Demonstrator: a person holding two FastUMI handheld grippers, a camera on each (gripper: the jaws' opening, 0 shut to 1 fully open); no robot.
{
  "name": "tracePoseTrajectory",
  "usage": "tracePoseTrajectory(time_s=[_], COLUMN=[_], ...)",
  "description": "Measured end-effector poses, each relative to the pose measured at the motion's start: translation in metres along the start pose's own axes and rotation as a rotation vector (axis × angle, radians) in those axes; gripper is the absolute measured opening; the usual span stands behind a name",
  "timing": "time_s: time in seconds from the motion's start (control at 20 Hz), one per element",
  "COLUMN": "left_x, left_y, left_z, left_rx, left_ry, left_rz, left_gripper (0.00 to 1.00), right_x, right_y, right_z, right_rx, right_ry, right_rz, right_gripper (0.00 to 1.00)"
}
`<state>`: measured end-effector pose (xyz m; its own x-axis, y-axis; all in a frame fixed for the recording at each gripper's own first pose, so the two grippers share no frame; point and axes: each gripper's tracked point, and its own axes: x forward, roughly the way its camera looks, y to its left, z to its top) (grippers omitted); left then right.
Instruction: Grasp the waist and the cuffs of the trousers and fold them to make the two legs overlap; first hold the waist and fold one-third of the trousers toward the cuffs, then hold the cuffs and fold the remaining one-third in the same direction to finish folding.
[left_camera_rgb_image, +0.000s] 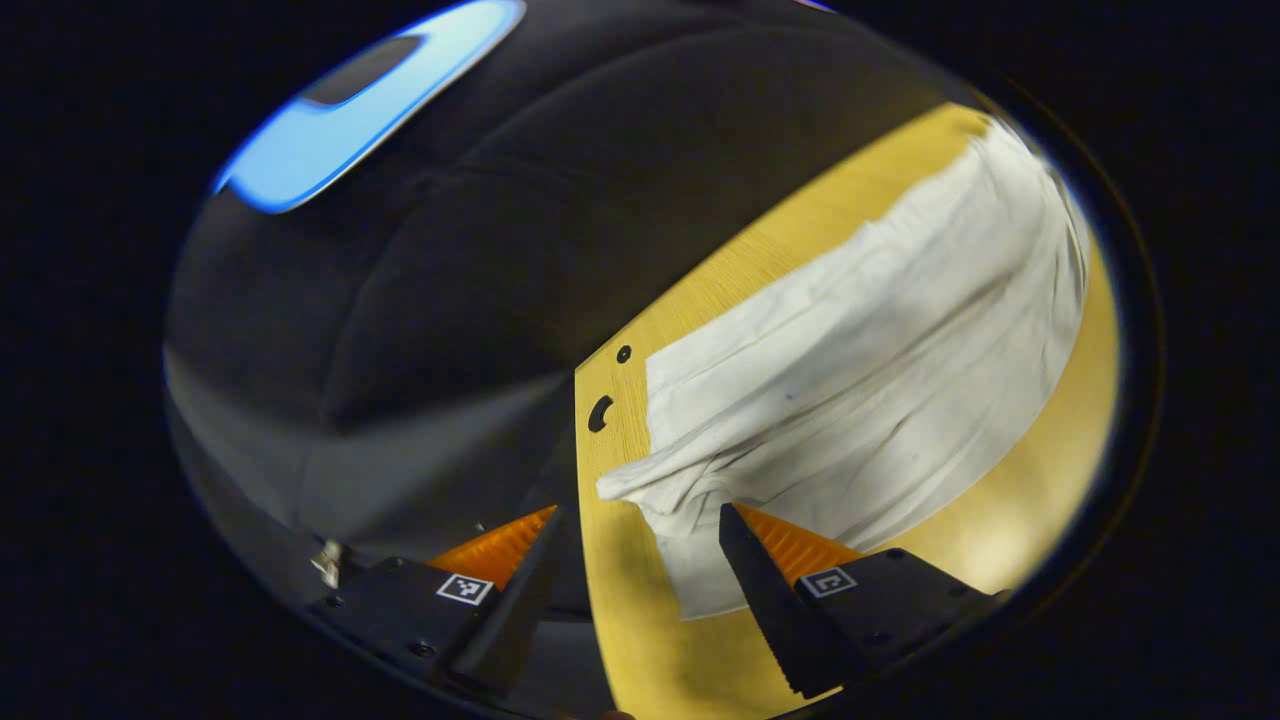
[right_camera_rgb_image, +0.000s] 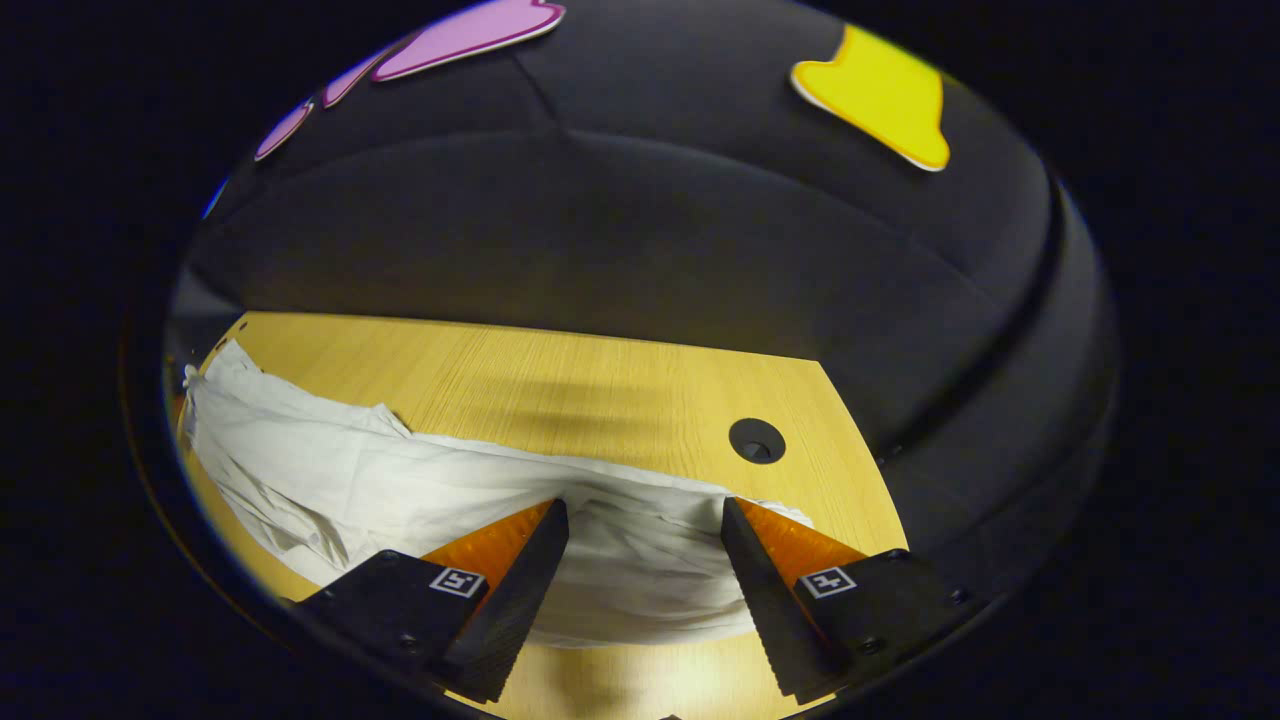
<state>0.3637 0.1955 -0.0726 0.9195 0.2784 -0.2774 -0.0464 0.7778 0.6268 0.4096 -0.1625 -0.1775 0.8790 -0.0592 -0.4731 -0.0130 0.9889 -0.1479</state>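
You have both grippers spread wide and holding nothing: the left gripper (left_camera_rgb_image: 640, 520) hovers with its jaws apart over one end of the trousers (left_camera_rgb_image: 860, 390), and the right gripper (right_camera_rgb_image: 645, 515) hangs likewise released over the other end of the trousers (right_camera_rgb_image: 420, 490). The garment lies stretched along the wooden table (right_camera_rgb_image: 600, 390), pale and thin. In the left gripper view it runs from the fingers up toward 2 o'clock; in the right gripper view it runs from the fingers out toward 9 o'clock. Which end is waist and which is cuffs I cannot tell from the creases alone. Expect light, limp cloth: it should sag between your two grips, wrinkle freely, and slide easily on the smooth board, so a one-sided pull may drag the whole piece. At the left gripper a bunched corner pokes out at 11 o'clock from the fingertips, near a small hole (left_camera_rgb_image: 600, 413) in the table; that thick fold looks like the surer bite. At the right gripper, take the hem edge lying between the fingers, short of the round hole (right_camera_rgb_image: 756, 440) at 1 o'clock. Pinch deep enough to catch all the layers.
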Motion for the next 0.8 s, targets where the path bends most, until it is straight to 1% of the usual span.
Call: tracePoseTrajectory(time_s=[0.1, 0.2, 0.45, 0.6, 0.7, 0.8], left_x=[-0.017, -0.044, -0.102, -0.133, -0.149, -0.162], left_y=[0.010, 0.020, 0.039, 0.041, 0.044, 0.041], left_z=[0.002, -0.004, -0.031, -0.045, -0.059, -0.071], left_rx=[-0.076, -0.150, -0.319, -0.443, -0.510, -0.556], left_ry=[-0.024, -0.021, 0.011, 0.014, 0.028, 0.052], left_rz=[0.015, 0.030, 0.061, 0.056, 0.059, 0.066], left_gripper=[0.96, 0.96, 0.96, 0.97, 0.96, 0.97], right_x=[-0.010, -0.018, -0.020, -0.007, -0.001, 0.001], right_y=[-0.020, -0.039, -0.076, -0.085, -0.085, -0.082], right_z=[0.000, -0.004, -0.030, -0.052, -0.061, -0.066], right_rx=[0.064, 0.154, 0.422, 0.560, 0.626, 0.666], right_ry=[-0.020, -0.023, 0.006, 0.023, 0.029, 0.031], right_rz=[-0.044, -0.070, -0.121, -0.151, -0.152, -0.143], right_gripper=[0.98, 0.98, 0.98, 0.99, 0.99, 0.98])
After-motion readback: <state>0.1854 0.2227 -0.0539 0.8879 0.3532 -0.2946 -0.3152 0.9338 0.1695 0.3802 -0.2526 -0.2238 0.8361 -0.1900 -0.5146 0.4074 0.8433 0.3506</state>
